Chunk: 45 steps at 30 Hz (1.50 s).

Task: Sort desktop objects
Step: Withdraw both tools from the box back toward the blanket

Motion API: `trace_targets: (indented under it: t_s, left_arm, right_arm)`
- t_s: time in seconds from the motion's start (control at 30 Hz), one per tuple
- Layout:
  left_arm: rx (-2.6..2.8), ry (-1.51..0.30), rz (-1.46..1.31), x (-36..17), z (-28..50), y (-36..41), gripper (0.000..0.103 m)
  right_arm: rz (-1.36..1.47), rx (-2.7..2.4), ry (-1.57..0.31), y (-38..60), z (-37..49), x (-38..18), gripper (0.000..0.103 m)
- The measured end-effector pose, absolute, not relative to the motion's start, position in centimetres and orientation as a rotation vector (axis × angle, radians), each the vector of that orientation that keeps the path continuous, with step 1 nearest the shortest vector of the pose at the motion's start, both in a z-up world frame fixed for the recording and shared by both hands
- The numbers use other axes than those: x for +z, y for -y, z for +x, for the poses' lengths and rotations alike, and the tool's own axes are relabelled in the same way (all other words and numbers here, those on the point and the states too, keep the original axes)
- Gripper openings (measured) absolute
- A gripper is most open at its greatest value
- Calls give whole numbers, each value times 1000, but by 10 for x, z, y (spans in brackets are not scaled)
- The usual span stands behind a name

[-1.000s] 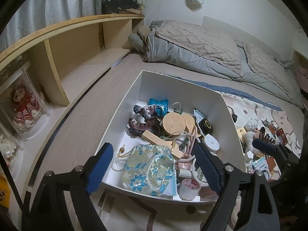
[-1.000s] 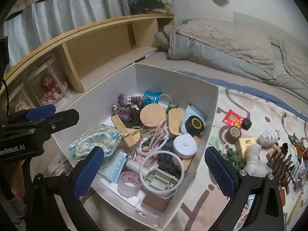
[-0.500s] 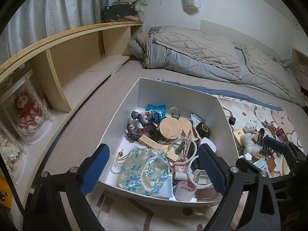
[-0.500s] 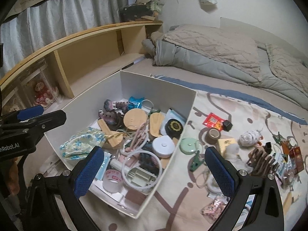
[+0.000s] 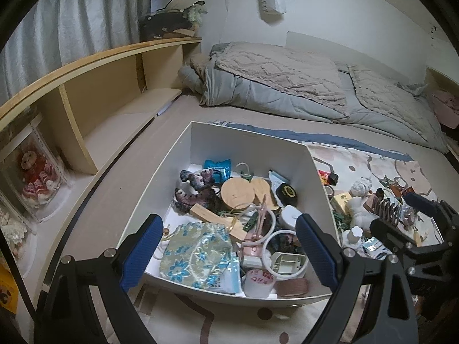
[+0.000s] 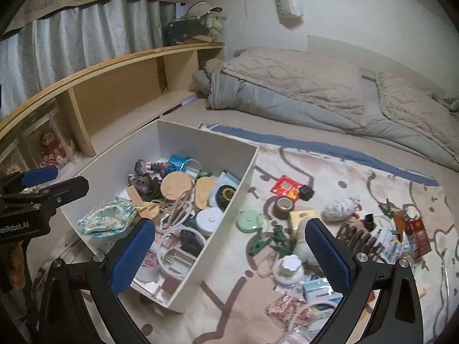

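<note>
Both grippers hang in the air with nothing between their fingers. The left gripper has its blue pads spread wide over the near end of the white box, which sits on a patterned mat laid across the bed. The right gripper is just as wide, poised above the box's right wall and the loose clutter beside it.

The box is crowded. A floral pouch lies at its near left corner, a roll of tape and a white ring at the near edge, a round wooden lid in the middle, a knitted toy to the left of the lid, a blue packet at the far end, and a black round tin against the right wall.

Out on the mat, to the right of the box, lie a green lid just beside the wall, a brown tape roll, a red packet touching a small black cube, a green clip, a white knob and a brown hair claw (the far-right pile is too jumbled to pick apart).

A wooden shelf runs along the left, and a grey duvet is bunched at the far end.
</note>
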<state>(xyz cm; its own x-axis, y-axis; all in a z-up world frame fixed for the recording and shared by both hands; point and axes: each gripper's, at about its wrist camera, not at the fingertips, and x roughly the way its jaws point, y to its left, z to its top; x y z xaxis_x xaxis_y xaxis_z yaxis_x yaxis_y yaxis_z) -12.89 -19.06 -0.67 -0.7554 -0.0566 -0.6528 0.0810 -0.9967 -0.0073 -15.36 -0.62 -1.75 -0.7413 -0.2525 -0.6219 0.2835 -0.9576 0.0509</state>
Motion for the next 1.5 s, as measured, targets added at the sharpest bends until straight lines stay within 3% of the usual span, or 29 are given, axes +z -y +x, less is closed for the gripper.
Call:
trace_targets:
  t_s: [1.5]
  left_arm:
    - [-3103,-6,967,45,-101,63,94]
  right_arm:
    - [871,-3034,-88,-182,-75,35,103]
